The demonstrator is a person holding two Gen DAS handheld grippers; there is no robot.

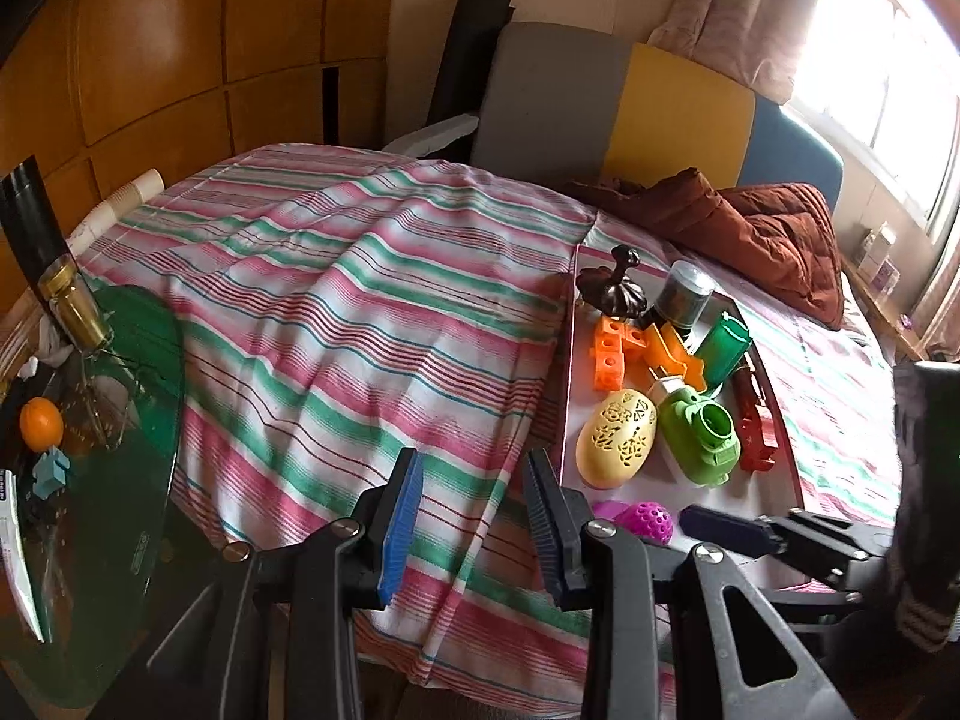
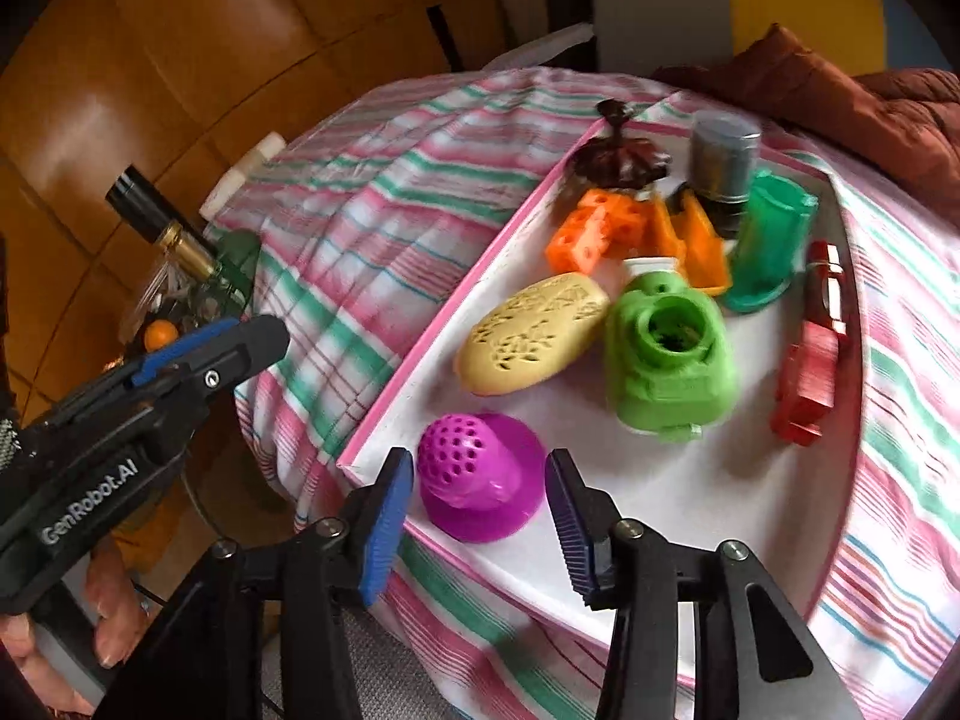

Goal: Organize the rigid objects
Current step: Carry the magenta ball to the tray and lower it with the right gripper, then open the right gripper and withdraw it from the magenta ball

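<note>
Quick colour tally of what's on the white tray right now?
Orange: 2, block piece, bracket piece
Green: 2, light green housing, dark green holder
Cream: 1, oval shell
Magenta: 1, perforated dome
Red: 1, red part
Dark brown: 1, ornament
Grey: 1, canister
Total: 9

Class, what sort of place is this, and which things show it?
Probably a lived-in room at home: a striped cloth draped over furniture, curtains beside a bright window, wooden wall panels.
</note>
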